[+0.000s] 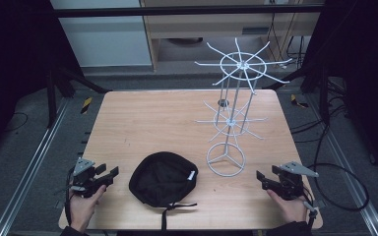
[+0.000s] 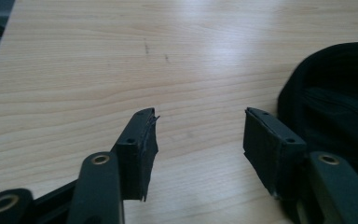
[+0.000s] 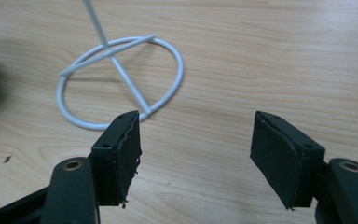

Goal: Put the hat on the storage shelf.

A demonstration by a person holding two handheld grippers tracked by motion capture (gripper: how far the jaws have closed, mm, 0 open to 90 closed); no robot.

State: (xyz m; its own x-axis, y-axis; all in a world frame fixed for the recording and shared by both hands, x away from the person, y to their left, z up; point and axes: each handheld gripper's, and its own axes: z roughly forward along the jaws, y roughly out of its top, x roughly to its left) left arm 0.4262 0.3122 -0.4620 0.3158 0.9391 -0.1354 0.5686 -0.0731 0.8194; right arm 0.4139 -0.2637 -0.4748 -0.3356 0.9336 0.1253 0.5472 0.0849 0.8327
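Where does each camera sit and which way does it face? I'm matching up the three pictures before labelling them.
High view: above the person's side, looking forward and down on the table, black cap and white wire rack; both hands with the left tool and right tool show.
Left gripper view: rides the left tool, looking along its open jaws over bare wood, cap at right.
Right gripper view: rides the right tool, facing the rack's ring base.
Shared: the high view and left gripper view both show the cap.
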